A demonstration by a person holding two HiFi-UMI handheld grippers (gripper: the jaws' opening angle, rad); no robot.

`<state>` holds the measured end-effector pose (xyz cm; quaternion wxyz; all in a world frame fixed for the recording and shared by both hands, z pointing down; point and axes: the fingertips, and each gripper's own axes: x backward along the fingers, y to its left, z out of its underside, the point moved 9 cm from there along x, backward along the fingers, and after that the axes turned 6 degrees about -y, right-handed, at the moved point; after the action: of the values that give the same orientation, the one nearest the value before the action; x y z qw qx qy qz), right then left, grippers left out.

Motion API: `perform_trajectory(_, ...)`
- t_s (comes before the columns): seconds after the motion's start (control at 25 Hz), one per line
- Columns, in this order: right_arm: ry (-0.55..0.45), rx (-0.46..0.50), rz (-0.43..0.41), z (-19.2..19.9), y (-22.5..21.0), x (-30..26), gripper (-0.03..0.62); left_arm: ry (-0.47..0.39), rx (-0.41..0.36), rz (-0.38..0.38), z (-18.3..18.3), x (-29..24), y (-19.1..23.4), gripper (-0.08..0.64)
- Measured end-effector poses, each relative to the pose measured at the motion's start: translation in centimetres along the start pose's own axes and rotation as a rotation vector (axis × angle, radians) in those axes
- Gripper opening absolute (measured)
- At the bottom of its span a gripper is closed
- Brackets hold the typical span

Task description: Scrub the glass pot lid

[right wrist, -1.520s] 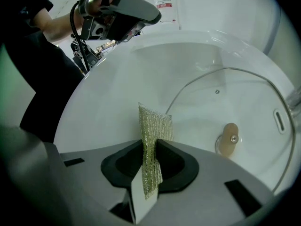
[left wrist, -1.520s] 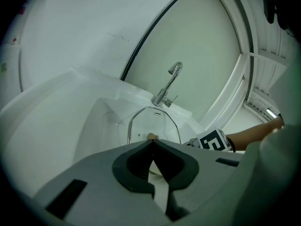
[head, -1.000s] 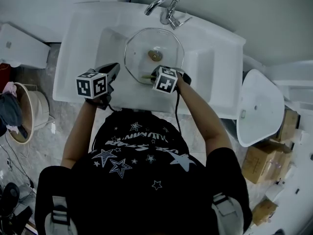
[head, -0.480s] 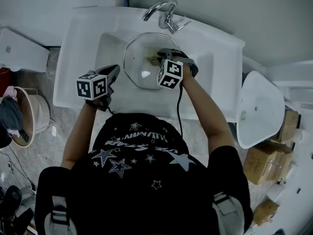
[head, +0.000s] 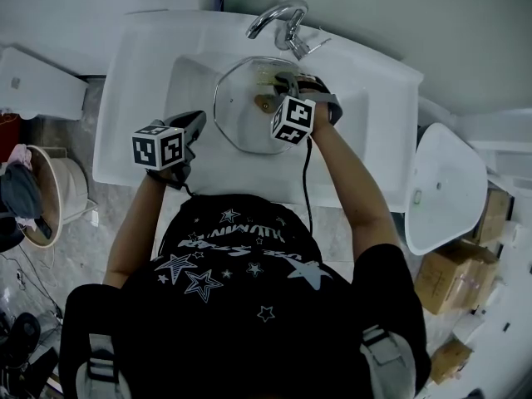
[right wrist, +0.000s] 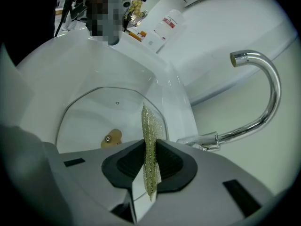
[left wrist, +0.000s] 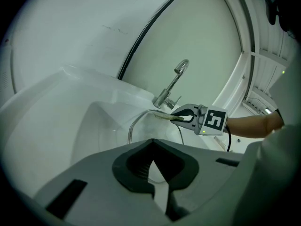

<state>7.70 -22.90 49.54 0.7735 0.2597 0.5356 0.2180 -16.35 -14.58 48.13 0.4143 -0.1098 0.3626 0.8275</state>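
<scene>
Two grippers are in view, but only one is working; my right gripper (right wrist: 149, 160) has its jaws clamped on a yellow-green mesh scouring cloth (right wrist: 150, 131), held edge-on over the far rim of the round clear glass pot lid (head: 241, 115), which lies in the white ceramic sink basin (head: 137, 73); I judge the scrubbing under way, at the rim nearest the curved chrome tap (head: 278, 13); whether cloth meets glass I cannot tell; my left gripper (head: 194, 121) hovers beside the lid's near-left edge, jaws closed on nothing; next I'd press the cloth down and sweep toward the brass-coloured centre knob (right wrist: 112, 137); the lid is unheld and may skate; the tap spout crowds the right gripper; cardboard boxes (head: 440, 277) sit well apart
</scene>
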Motion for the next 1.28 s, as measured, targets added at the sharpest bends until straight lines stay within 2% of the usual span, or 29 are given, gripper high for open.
perform_trajectory(0.2,-0.032,0.032,0.028,-0.4,-0.2,-0.6,0.067,0.012,0.006,-0.003,0.1,-0.4,0.4,0.008)
perform_trajectory(0.56,-0.081,0.019,0.01,-1.4,0.9,-0.4,0.067,0.021,0.018,-0.001,0.5,-0.4,0.3,0.008)
perform_trajectory(0.76,-0.057,0.071,0.021,-1.1,1.0,-1.1,0.067,0.025,0.018,0.0,0.6,-0.5,0.2,0.008)
perform_trajectory(1.0,-0.014,-0.004,0.019,-0.1,0.5,-1.2,0.067,0.026,0.021,-0.006,0.7,-0.3,0.3,0.008)
perform_trajectory(1.28,0.032,-0.106,-0.046,1.6,2.9,-1.1,0.069,0.03,0.023,-0.004,1.2,-0.2,0.0,0.008)
